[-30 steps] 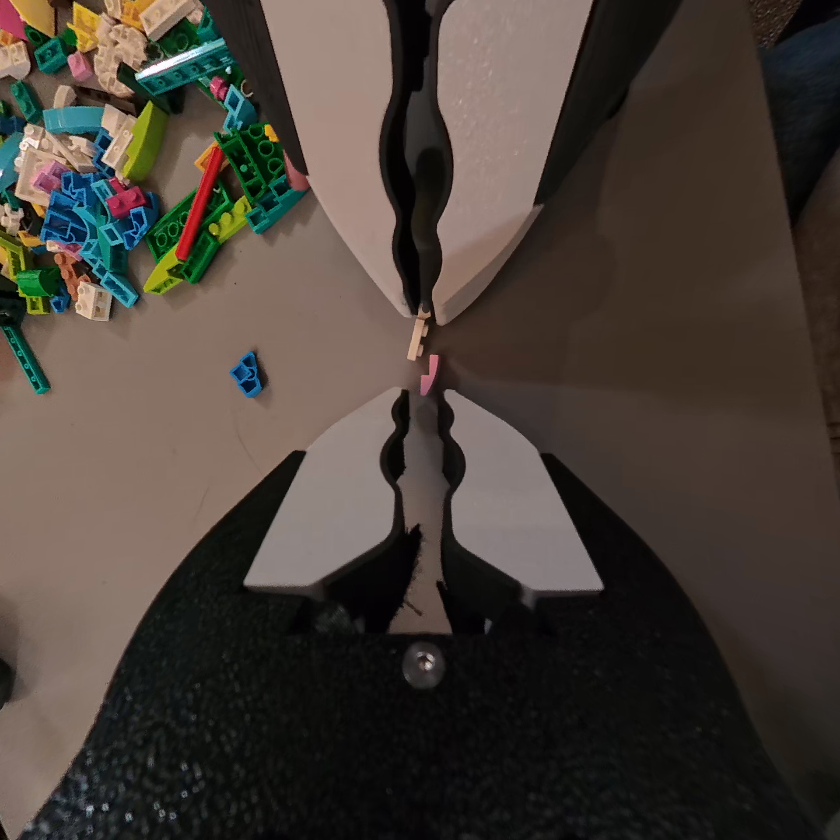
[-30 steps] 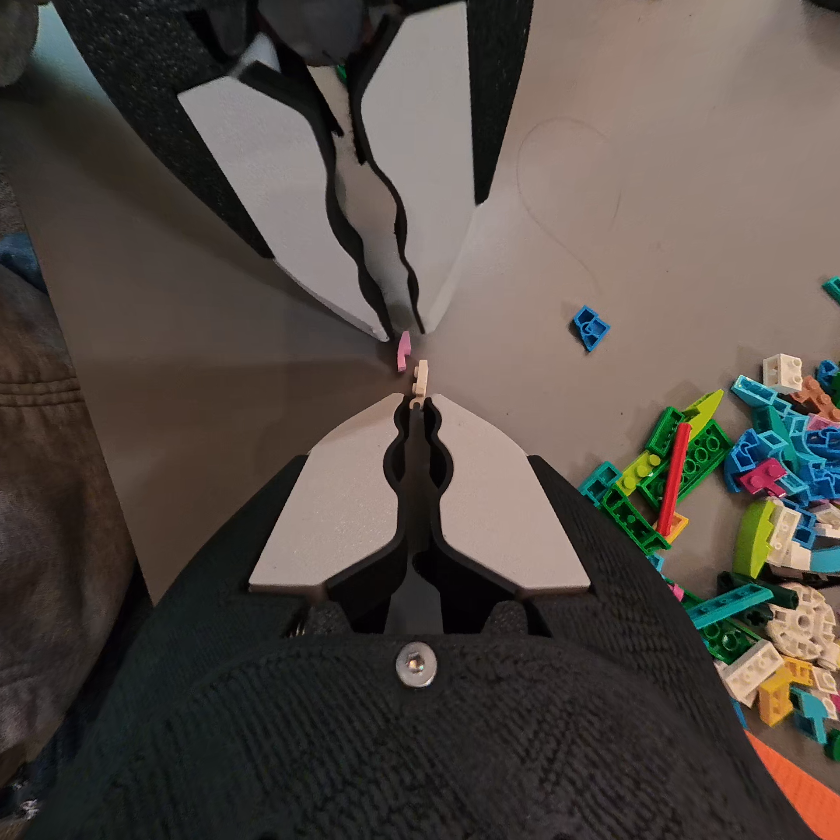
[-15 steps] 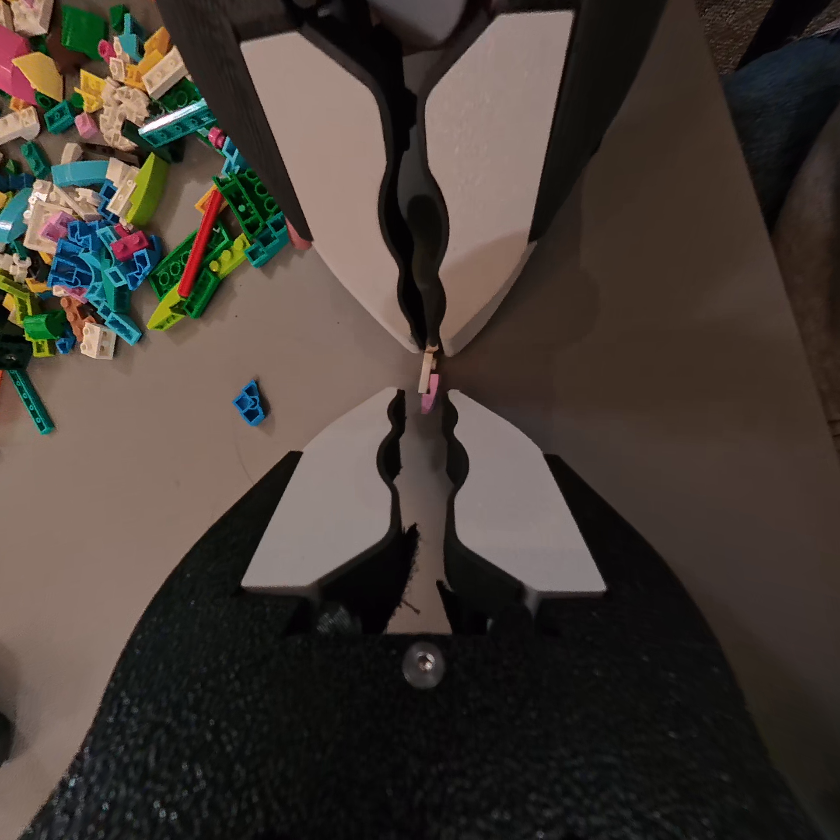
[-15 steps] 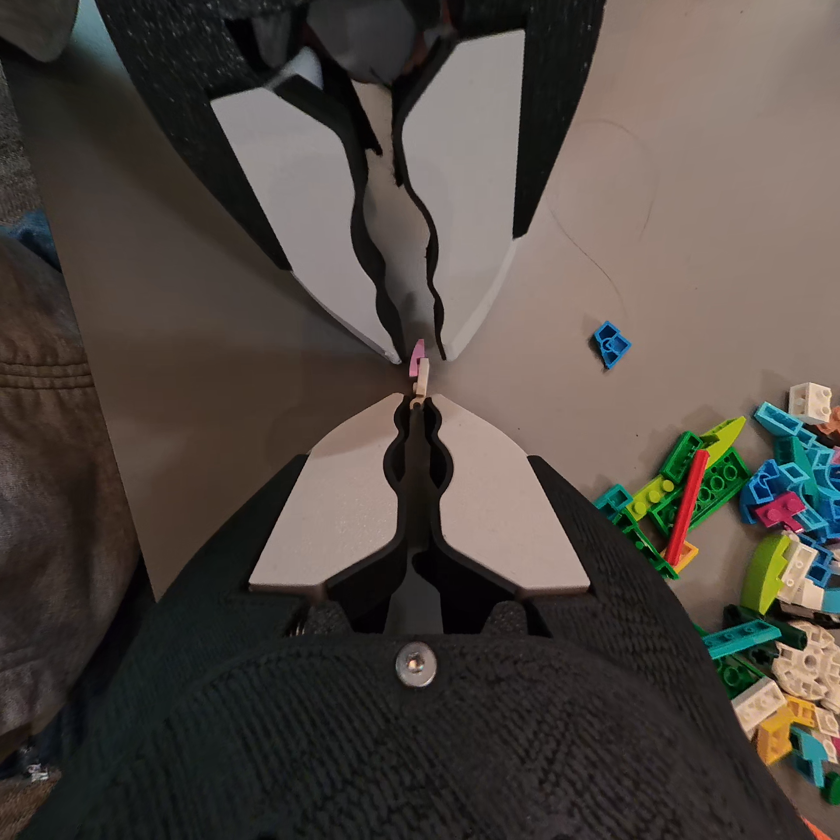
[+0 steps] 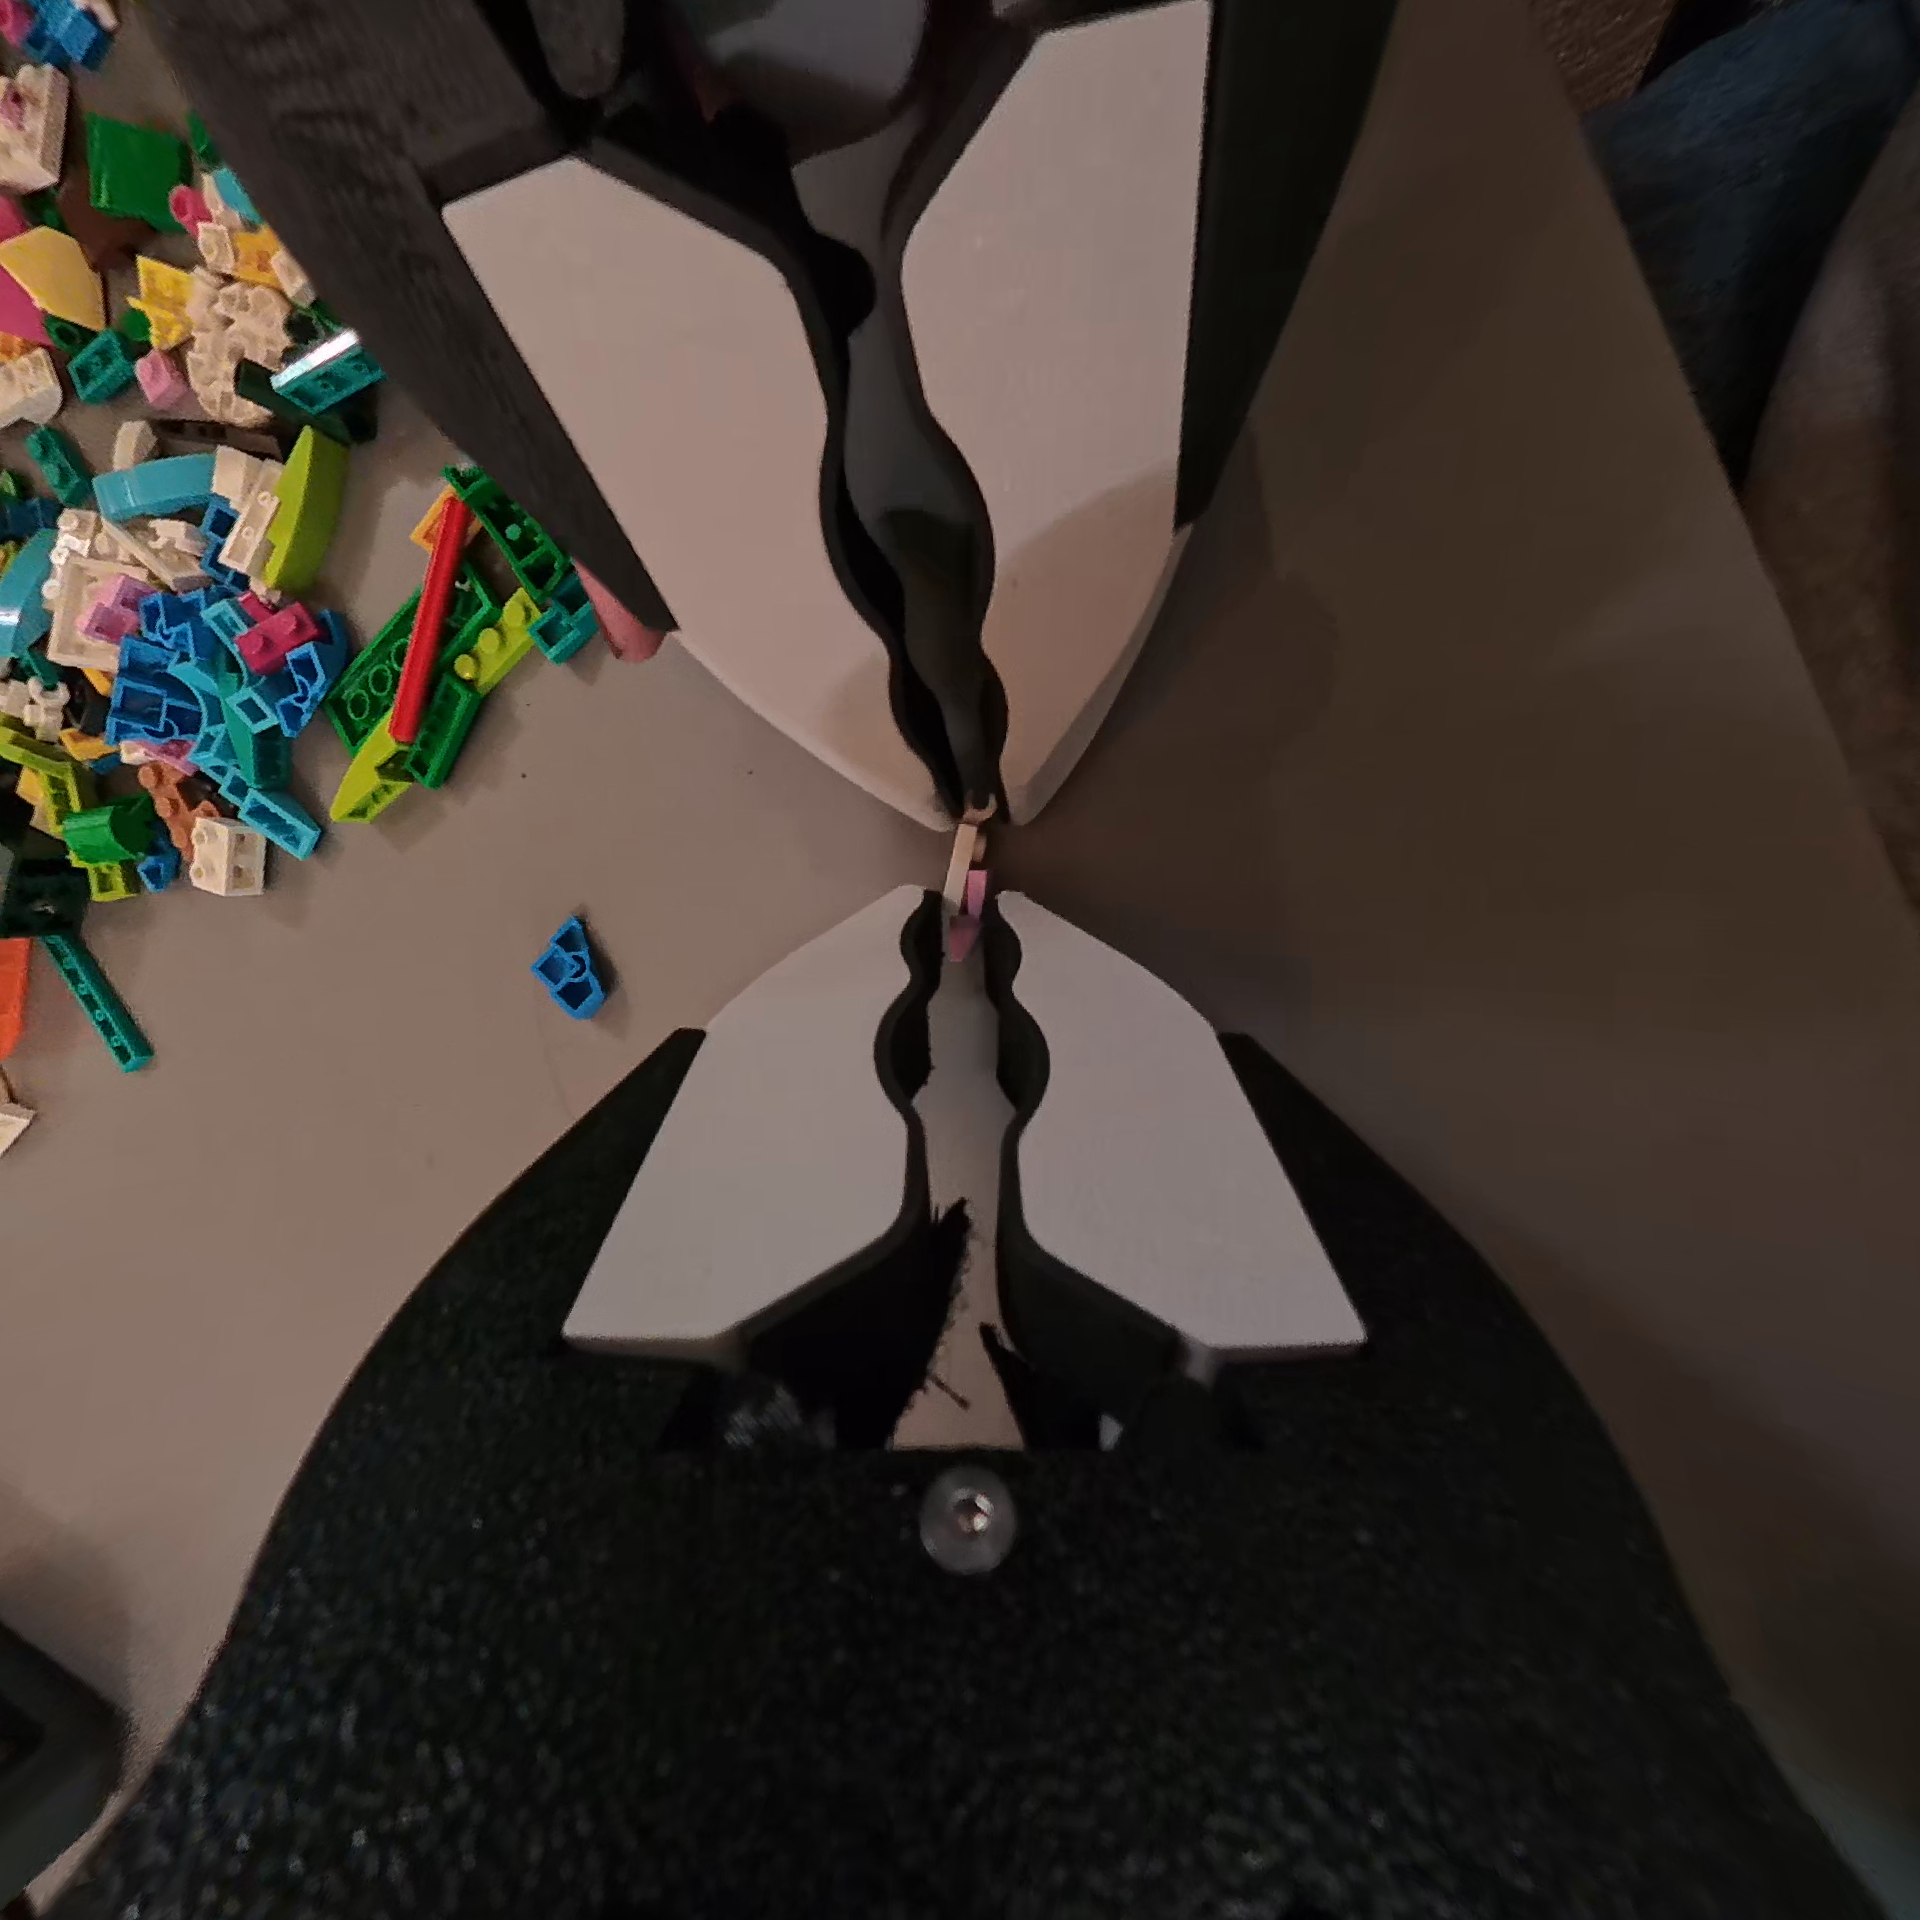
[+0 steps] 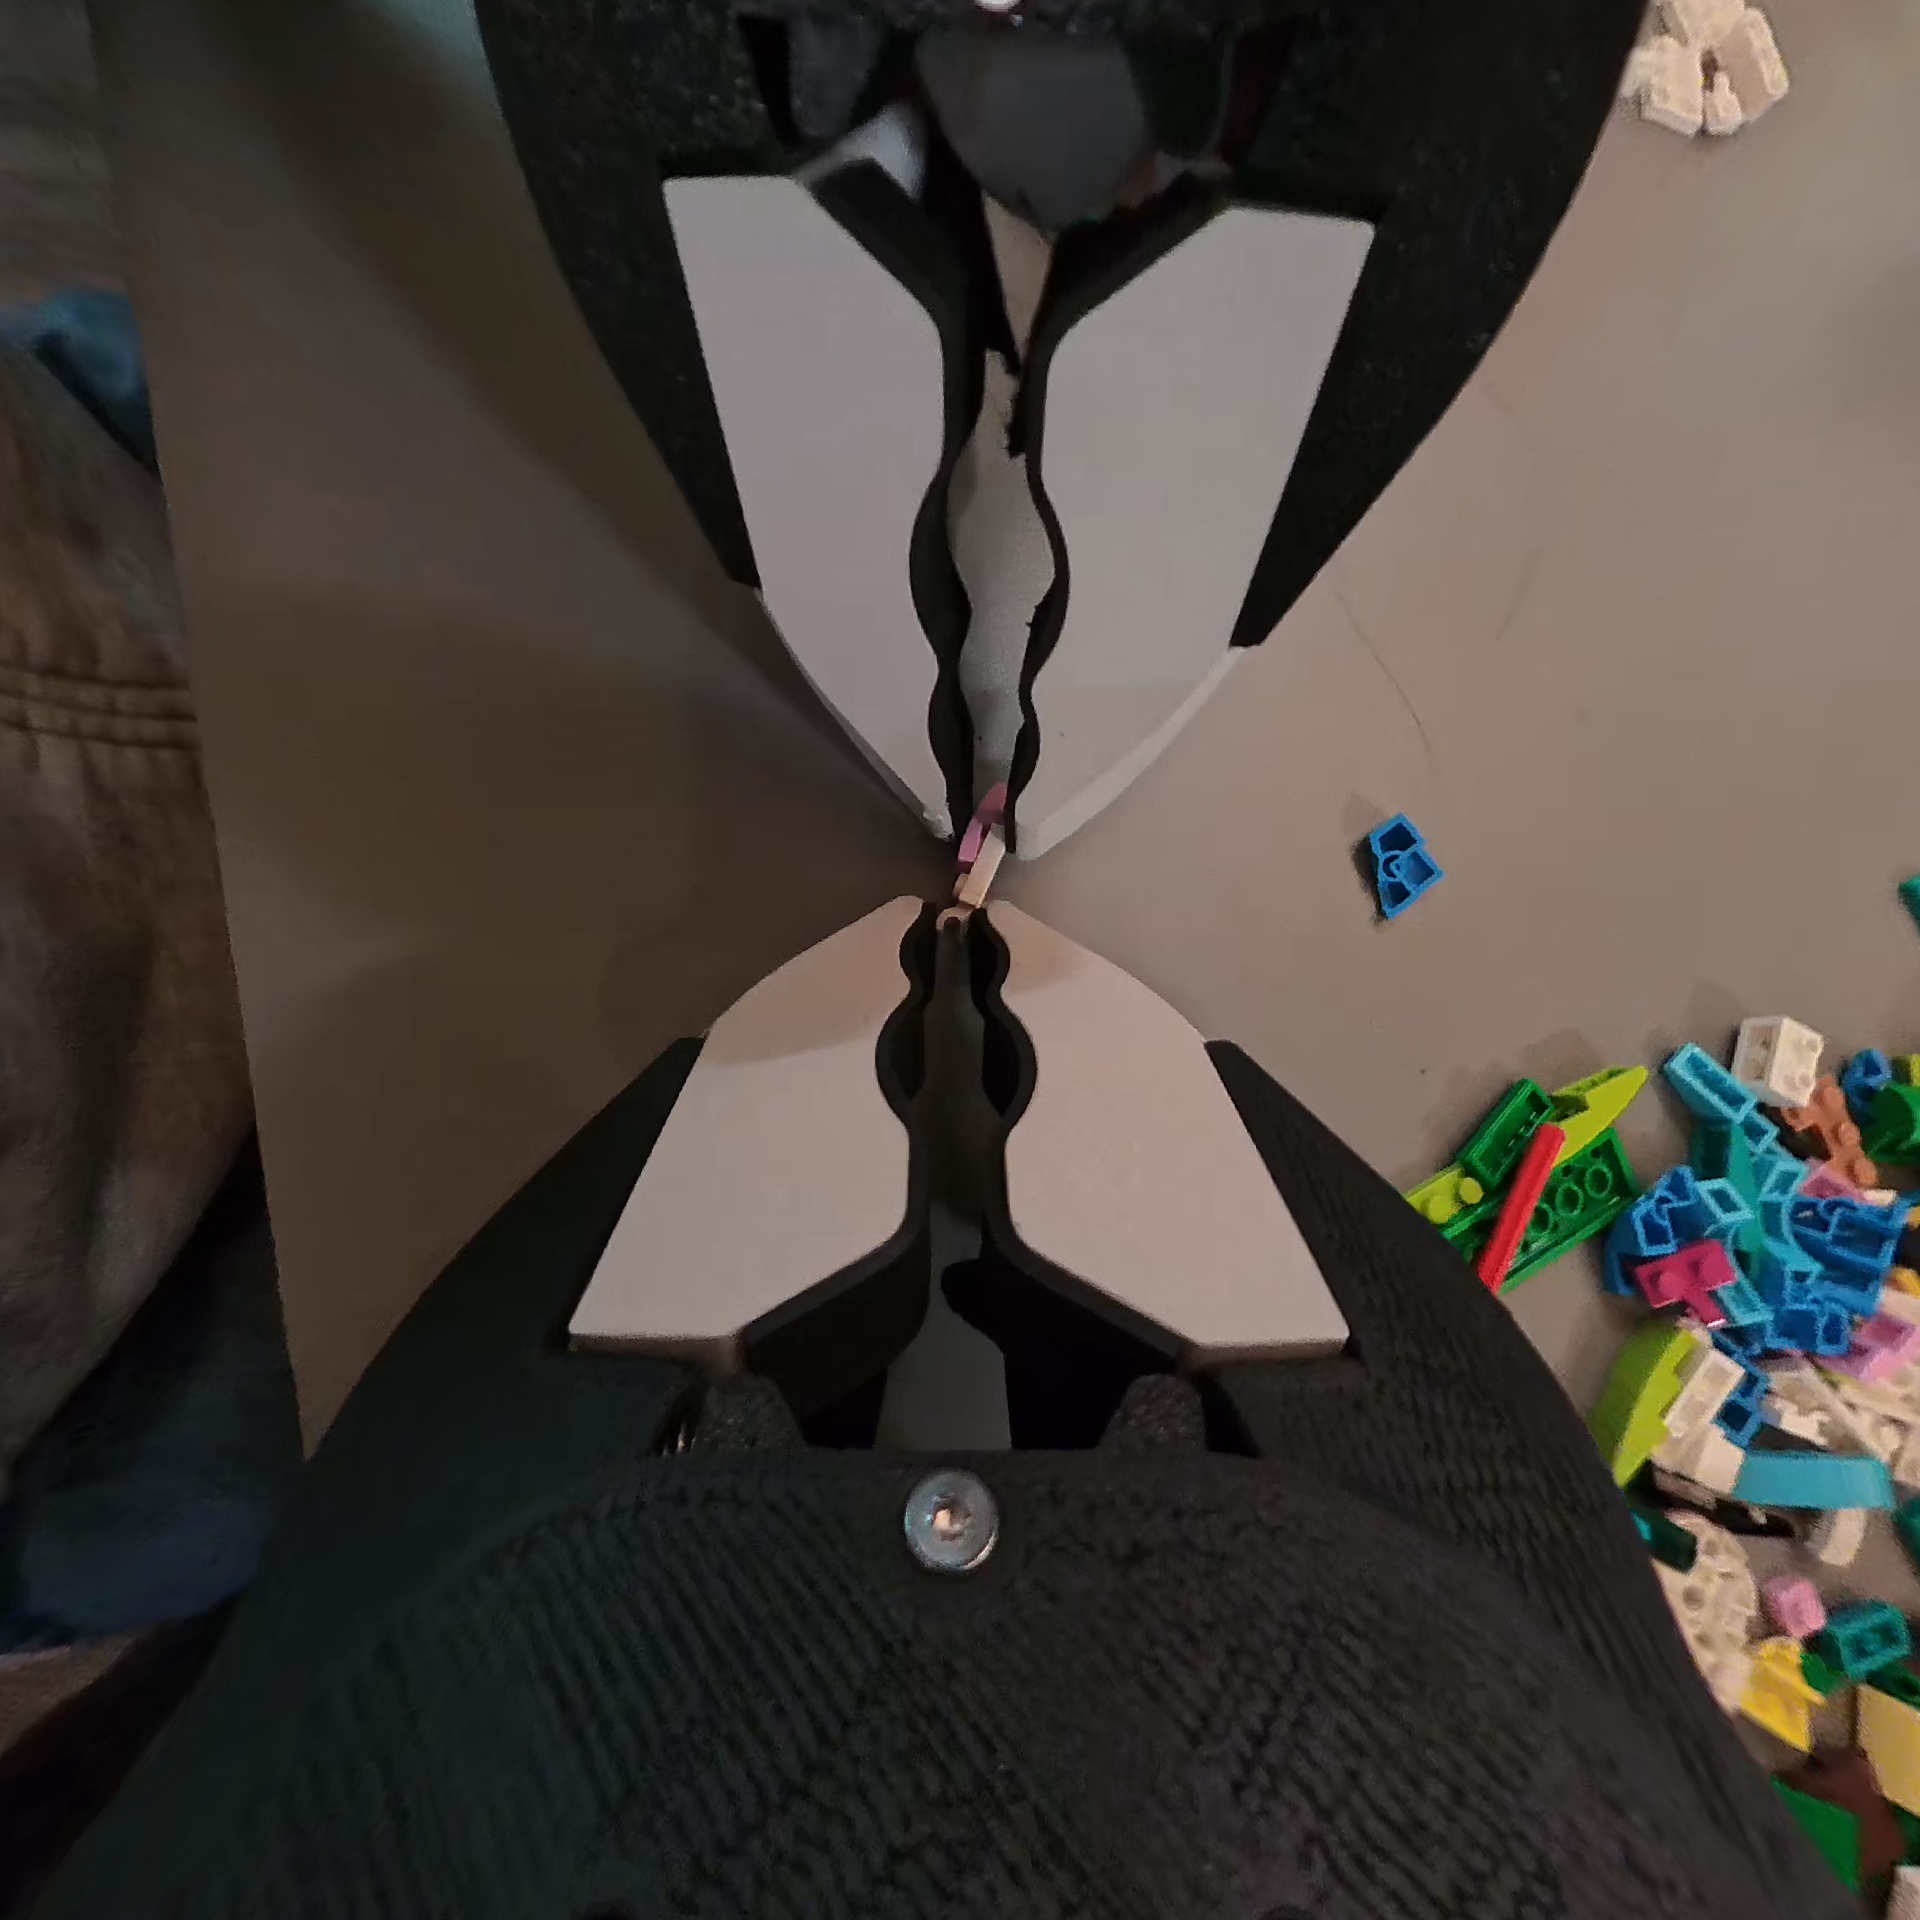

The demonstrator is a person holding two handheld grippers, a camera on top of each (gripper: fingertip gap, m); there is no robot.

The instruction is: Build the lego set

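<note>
**Two grippers meet tip to tip over the grey table**

In the left wrist view, the pile of loose bricks (image 5: pixel 177 582) lies at the far left of the grey table (image 5: pixel 312 1195). A single blue brick (image 5: pixel 569 966) lies apart from it, nearer the middle. In the centre the left gripper (image 5: pixel 961 914) has its tips narrowed onto a small pink piece (image 5: pixel 964 935). Facing it from above, the right gripper (image 5: pixel 977 808) is closed tight on a small cream piece (image 5: pixel 966 857). The two pieces touch and overlap side by side. In the right wrist view the right gripper (image 6: pixel 954 914) pinches the cream piece (image 6: pixel 977 878), the pink piece (image 6: pixel 982 826) sits between the tips of the left gripper (image 6: pixel 982 826), and the pile (image 6: pixel 1766 1299) lies at the right
</note>
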